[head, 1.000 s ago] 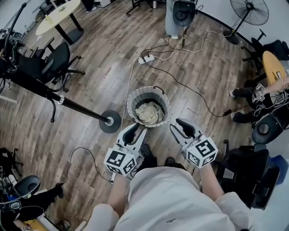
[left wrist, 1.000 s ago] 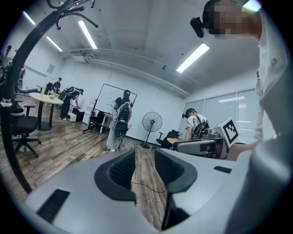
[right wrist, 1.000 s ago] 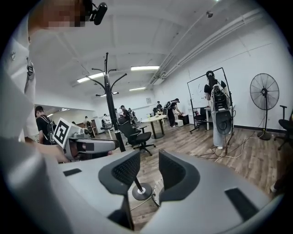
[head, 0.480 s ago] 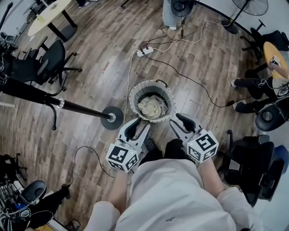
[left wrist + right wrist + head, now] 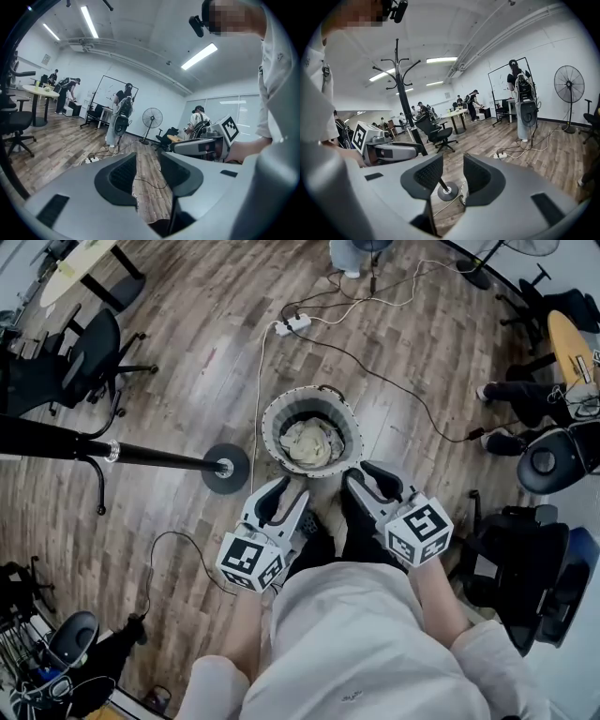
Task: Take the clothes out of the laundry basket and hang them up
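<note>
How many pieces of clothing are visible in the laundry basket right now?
1: a crumpled cream cloth bundle lying inside the round grey laundry basket on the wooden floor. It may be several garments bunched together, and more could be hidden beneath it.

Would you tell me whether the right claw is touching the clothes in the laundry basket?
Apart. In the head view the basket rim lies between the right claw and the clothes; the right gripper view shows its jaws empty.
</note>
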`<action>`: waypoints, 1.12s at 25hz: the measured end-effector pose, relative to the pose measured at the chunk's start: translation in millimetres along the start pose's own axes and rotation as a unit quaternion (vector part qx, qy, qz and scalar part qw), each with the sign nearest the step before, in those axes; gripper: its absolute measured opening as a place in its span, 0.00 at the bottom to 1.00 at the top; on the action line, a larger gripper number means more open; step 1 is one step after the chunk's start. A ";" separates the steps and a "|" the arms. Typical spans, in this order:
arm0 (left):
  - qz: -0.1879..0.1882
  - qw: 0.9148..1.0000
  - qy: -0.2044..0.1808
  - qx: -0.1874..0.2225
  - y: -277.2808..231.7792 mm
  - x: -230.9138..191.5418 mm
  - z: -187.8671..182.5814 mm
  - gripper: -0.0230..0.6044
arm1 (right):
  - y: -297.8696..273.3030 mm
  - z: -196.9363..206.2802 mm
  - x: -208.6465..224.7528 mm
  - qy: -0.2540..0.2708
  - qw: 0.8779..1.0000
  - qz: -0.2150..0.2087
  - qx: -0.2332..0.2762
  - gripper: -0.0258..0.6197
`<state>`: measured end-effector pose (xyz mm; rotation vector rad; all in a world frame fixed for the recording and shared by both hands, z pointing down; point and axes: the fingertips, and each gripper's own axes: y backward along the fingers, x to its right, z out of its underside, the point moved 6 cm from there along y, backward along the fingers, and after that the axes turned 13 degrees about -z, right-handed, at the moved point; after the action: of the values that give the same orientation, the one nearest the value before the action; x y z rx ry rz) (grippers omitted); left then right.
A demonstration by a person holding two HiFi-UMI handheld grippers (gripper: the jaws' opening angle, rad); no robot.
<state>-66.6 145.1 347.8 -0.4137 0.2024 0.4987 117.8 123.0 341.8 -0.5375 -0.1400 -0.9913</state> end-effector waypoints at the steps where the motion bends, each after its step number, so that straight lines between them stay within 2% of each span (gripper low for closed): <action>1: -0.002 1.000 0.003 -0.003 -1.9 -0.1 1.8 0.28 | -1.4 1.2 1.2 -0.003 1.000 -0.003 -0.003 0.23; 7: -0.004 1.000 0.011 -0.025 -17.5 3.9 16.4 0.28 | -11.2 10.4 11.9 -0.017 0.999 -0.026 -0.024 0.23; 11: -0.007 0.999 0.011 -0.039 -36.6 8.2 21.4 0.29 | -15.7 14.4 35.2 -0.028 0.998 -0.037 -0.035 0.23; 18: -0.037 0.997 0.028 -0.069 -73.7 10.9 30.9 0.29 | -27.4 27.0 84.7 -0.054 0.994 -0.067 -0.064 0.24; 22: -0.052 0.995 0.050 -0.063 -98.7 8.2 33.7 0.29 | -44.5 30.3 118.9 -0.056 0.991 -0.088 -0.083 0.24; 28: -0.094 0.989 0.073 -0.085 -134.3 -6.1 50.5 0.29 | -77.4 42.3 155.9 -0.070 0.984 -0.126 -0.102 0.24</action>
<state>-0.1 57.2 439.7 -0.6314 0.2601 0.3002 145.1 -7.6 461.3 -0.7914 -0.2388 -1.2216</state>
